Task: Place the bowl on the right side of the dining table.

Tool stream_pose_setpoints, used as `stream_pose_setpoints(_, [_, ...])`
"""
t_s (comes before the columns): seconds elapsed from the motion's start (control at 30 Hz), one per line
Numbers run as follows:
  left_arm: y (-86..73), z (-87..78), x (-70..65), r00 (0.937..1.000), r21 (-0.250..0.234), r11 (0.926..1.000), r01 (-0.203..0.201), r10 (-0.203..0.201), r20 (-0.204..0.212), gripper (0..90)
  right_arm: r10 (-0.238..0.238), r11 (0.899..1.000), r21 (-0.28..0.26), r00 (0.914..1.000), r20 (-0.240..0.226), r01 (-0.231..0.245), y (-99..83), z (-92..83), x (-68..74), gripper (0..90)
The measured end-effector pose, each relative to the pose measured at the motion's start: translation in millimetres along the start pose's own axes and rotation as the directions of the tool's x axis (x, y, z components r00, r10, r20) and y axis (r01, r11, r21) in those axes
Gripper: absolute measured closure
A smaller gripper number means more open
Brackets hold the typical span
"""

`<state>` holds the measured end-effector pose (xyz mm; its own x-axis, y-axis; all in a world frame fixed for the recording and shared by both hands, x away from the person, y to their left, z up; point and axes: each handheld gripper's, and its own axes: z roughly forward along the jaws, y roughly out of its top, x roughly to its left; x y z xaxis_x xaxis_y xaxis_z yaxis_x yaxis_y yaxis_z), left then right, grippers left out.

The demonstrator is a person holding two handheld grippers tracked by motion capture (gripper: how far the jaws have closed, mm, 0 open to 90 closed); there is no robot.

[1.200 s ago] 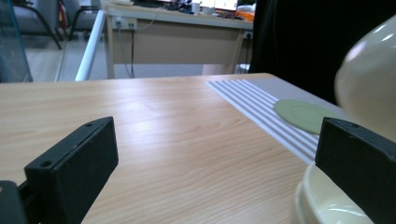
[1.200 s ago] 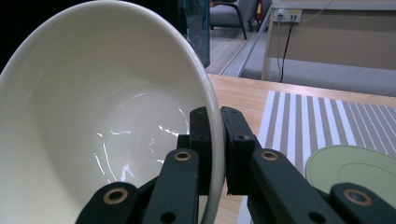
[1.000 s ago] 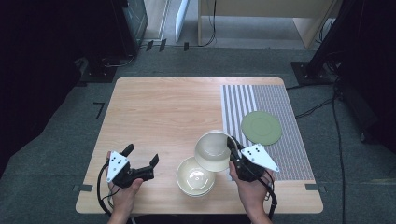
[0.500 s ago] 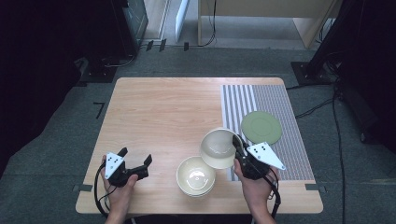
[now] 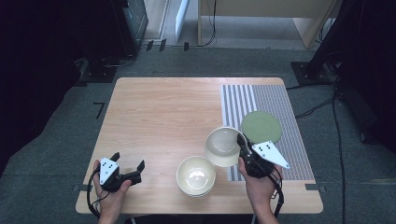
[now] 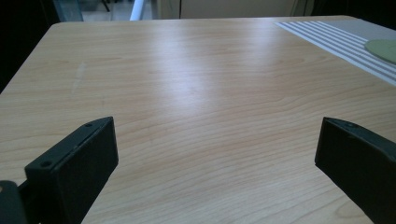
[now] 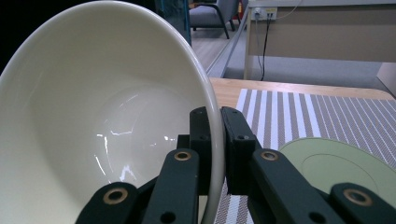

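Note:
My right gripper [image 5: 241, 141] is shut on the rim of a cream bowl [image 5: 223, 146], which hangs tilted above the table's front right. In the right gripper view that cream bowl [image 7: 102, 116] is pinched at its rim between the two jaws of the right gripper [image 7: 219, 126]. A second cream bowl [image 5: 196, 175] sits on the wood near the front edge, left of the held one. A green plate [image 5: 261, 127] lies on the striped mat [image 5: 275, 100]. My left gripper [image 5: 127, 161] is open over bare wood at the front left, nothing between its fingers [image 6: 79, 163].
The wooden table [image 5: 163, 112] has free room across its left and middle. The striped mat [image 6: 336, 39] and the green plate [image 6: 383, 49] show at the far right of the left gripper view. Dark floor, cables and furniture surround the table.
The right gripper has carried the held bowl to the right, away from the resting bowl toward the mat. The left gripper has drawn back toward the front left corner.

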<state>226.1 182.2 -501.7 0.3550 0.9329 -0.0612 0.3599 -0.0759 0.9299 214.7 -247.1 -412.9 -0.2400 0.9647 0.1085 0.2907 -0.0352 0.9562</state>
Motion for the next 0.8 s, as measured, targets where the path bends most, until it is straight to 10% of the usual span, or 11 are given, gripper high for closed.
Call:
stream_pose_setpoints(0.43, [-6.1,-10.2,25.6,0.9976,0.021,0.9994,0.027,-0.025,-0.065,0.0,0.007,1.0,-0.004,0.9997,0.023,-0.007,1.0,-0.6,-9.5,84.6])
stream_pose_setpoints(0.8, [-8.3,-4.6,21.7,0.9988,0.061,0.9981,-0.011,0.014,-0.048,0.0,0.02,1.0,-0.009,0.9983,0.055,-0.02,2.2,-1.6,-21.1,84.7])
